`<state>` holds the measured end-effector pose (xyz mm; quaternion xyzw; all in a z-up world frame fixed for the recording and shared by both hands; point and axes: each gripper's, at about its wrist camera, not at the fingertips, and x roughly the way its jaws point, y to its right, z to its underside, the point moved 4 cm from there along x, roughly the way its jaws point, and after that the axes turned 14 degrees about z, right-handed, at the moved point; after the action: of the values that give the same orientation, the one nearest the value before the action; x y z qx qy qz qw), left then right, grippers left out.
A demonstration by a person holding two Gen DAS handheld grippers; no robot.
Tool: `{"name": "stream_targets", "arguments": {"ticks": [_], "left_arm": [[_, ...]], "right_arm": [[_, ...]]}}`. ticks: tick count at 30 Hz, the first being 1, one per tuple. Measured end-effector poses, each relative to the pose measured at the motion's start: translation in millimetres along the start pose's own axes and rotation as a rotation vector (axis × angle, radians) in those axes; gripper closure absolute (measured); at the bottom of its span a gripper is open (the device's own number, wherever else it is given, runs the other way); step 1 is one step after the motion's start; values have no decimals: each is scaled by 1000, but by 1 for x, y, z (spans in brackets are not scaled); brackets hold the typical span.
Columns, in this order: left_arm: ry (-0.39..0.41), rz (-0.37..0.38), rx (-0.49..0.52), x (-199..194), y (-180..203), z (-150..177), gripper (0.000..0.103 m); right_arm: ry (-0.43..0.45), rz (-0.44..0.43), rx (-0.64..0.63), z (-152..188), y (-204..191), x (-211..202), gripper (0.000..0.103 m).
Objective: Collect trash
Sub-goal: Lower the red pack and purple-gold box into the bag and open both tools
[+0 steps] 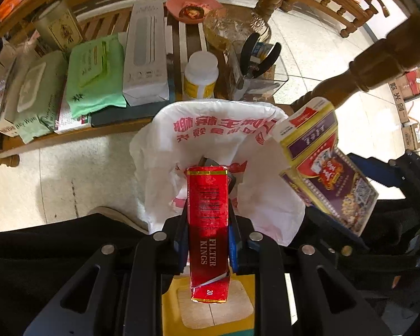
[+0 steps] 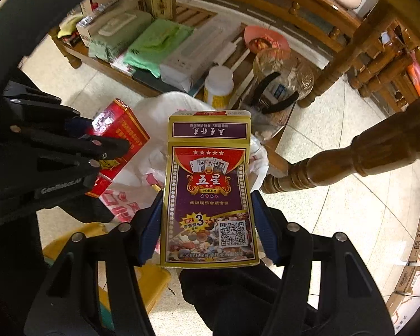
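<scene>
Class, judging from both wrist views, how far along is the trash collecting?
Done: some dark item already lies in the white bag. In hand: left gripper holds a red cigarette pack; right gripper holds a card box. Left: dropping both in.

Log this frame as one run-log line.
left gripper: red cigarette pack | right gripper: poker card box | both above white bag
</scene>
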<state>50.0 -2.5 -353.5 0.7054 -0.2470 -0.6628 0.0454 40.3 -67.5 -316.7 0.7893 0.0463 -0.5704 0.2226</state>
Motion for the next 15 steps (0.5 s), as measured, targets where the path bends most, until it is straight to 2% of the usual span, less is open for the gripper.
{"name": "stream_targets", "arguments": {"ticks": [15], "left_arm": [[-97, -28, -100, 60, -30, -8, 81]], "right_arm": [[-127, -25, 3, -5, -12, 67, 44]]}}
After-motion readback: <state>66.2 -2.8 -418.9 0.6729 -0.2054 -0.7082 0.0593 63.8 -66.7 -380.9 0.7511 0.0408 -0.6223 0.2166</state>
